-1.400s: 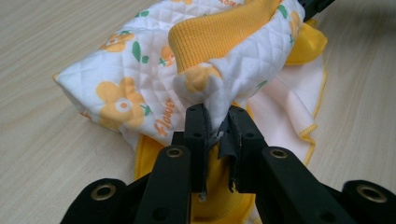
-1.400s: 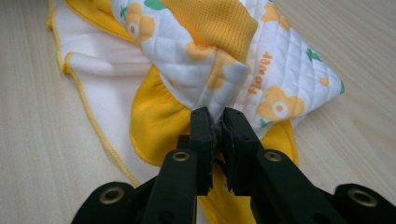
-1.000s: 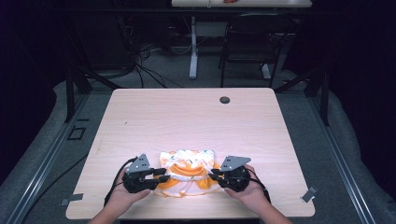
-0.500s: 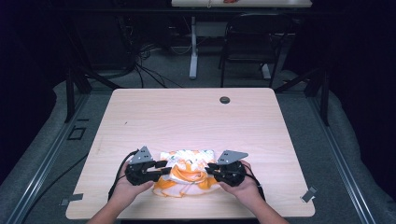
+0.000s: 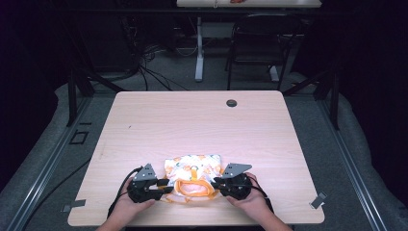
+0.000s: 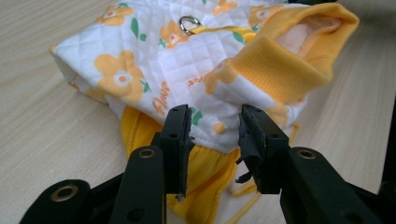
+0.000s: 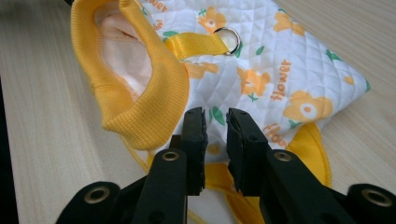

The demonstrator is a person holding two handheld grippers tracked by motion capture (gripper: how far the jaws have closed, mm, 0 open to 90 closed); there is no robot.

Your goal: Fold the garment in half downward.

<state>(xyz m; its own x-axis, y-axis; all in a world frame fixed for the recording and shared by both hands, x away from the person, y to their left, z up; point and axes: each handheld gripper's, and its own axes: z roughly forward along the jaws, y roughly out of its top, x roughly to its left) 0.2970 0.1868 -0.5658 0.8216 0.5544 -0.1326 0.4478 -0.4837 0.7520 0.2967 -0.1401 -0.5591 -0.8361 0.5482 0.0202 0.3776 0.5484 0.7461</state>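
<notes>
A small quilted garment, white with orange flowers and a yellow ribbed collar, lies near the table's front edge. A metal ring sits on a yellow strap on its back. My left gripper is at the garment's left edge. In the left gripper view, the left gripper is open, with the white hem of the garment between its jaws. My right gripper is at the right edge. In the right gripper view, the right gripper stands nearly closed, pinching the garment.
The light wood table has a dark round grommet near its far edge. A chair and table legs stand on the floor beyond it. A person's hands hold both grippers at the front edge.
The garment has been drawn in and now lies more compact. My left gripper slid slightly outward to the left and its jaws parted. The right gripper has barely moved.
</notes>
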